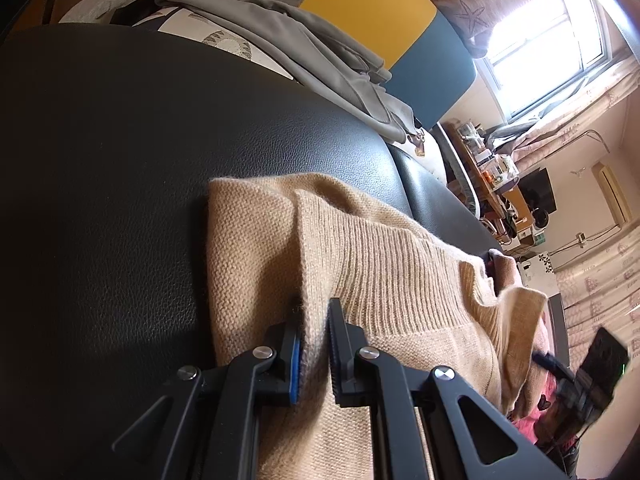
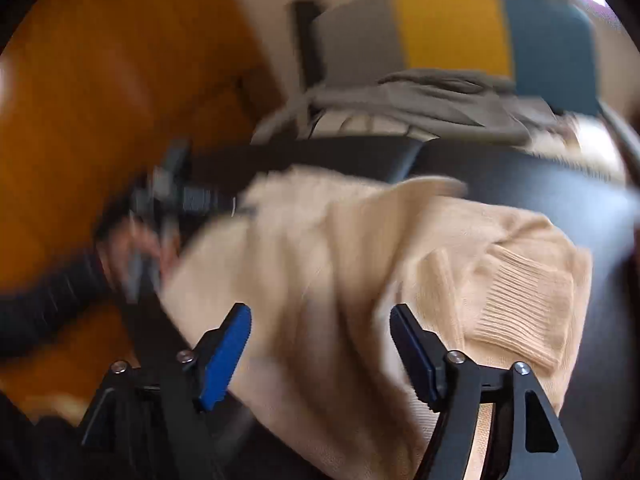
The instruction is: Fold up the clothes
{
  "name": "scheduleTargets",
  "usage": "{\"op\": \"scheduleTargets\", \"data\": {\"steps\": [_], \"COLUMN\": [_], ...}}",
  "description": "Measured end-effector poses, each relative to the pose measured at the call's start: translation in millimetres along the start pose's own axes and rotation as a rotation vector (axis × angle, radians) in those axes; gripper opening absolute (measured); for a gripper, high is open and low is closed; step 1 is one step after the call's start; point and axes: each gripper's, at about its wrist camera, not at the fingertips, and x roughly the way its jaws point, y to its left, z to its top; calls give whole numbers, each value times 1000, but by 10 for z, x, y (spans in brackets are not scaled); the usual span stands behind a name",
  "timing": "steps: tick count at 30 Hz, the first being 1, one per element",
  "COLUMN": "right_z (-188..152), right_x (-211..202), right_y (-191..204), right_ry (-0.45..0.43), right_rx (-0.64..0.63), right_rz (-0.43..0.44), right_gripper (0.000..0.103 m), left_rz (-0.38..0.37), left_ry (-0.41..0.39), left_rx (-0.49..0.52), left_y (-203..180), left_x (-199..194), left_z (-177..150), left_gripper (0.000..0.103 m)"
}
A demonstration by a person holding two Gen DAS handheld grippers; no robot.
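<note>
Black fingers of the left gripper (image 1: 316, 334) fill the bottom of the left wrist view, nearly closed and pinching a raised fold of the beige sweater (image 1: 360, 264) between the pads. That sweater lies on a black leather cushion (image 1: 120, 160), its ribbed band running away from the gripper toward the right. Beyond the cushion, a grey garment (image 1: 304, 44) is draped in front of a yellow and blue chair back (image 1: 384, 28). A sunlit window (image 1: 548, 40) with patterned curtains sits at the upper right.

From the right wrist view, which is blurred, the right gripper (image 2: 320, 320) stands wide open with its blue pads (image 2: 226, 354) apart and nothing pressed between them; the sweater (image 2: 400, 248) lies beneath and past it on the cushion (image 2: 500, 168). At the left, the left gripper (image 2: 172, 196) shows as a dark smear at the sweater's edge, against an orange-brown surface (image 2: 100, 80). The grey garment (image 2: 420, 96) and chair back (image 2: 456, 24) appear behind.
</note>
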Motion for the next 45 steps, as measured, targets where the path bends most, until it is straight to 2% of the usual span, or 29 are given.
{"op": "scheduleTargets", "data": {"steps": [2,3,5,7,10,12,14,17,19,23,25,30,33,35,39,41,43,45], "right_z": [65,85,85,52,26,31,29,56,80,126,163,241,164,73,105,144,171,208], "right_x": [-104,-101,-40,66,198,281,377,417,403,291,143,-33,184,274,0,-75,-156,-158], "right_y": [-346,-551,-800,-1014,-1045,-1023,-850,-630,-463,-304,-370,-791,-1162,-1284,-1293,-1271,-1226,-1168], "right_ry": [-66,-74,-57,-18,43,78,123,143,151,138,110,53,118,120,-1,-13,-19,-11], "right_rx": [165,247,303,350,331,304,232,112,23,-64,-38,63,179,182,270,281,281,276], "right_rz": [42,8,-7,19,39,38,18,-66,-164,-281,-307,-468,-517,-563,-528,-511,-436,-358], "right_gripper": [71,67,41,40,40,35,19,10,7,6,6,5,3,0,0,4,4,7], "left_rz": [1,1,-3,-8,-14,-14,-14,-18,-16,8,17,56,93,104,96,103,115,129], "left_ry": [2,3,4,3,2,3,2,2,3,15,17,30,19,21,31,34,33,21], "left_rx": [4,7,6,4,2,1,1,-3,-4,12,19,39,102,105,96,102,108,119], "left_y": [-2,-2,7,22,33,33,38,51,48,-1,-20,-114,-193,-197,-177,-188,-212,-246], "left_x": [2,3,5,2,5,6,7,8,3,-4,-7,13,26,19,5,-1,-21,-67], "left_z": [10,15,24,18,19,16,4,-2,-5,8,8,48,23,20,36,43,41,28], "left_gripper": [10,10,10,10,10,10,10,10,10,10,10,12,13,13,14,14,14,19]}}
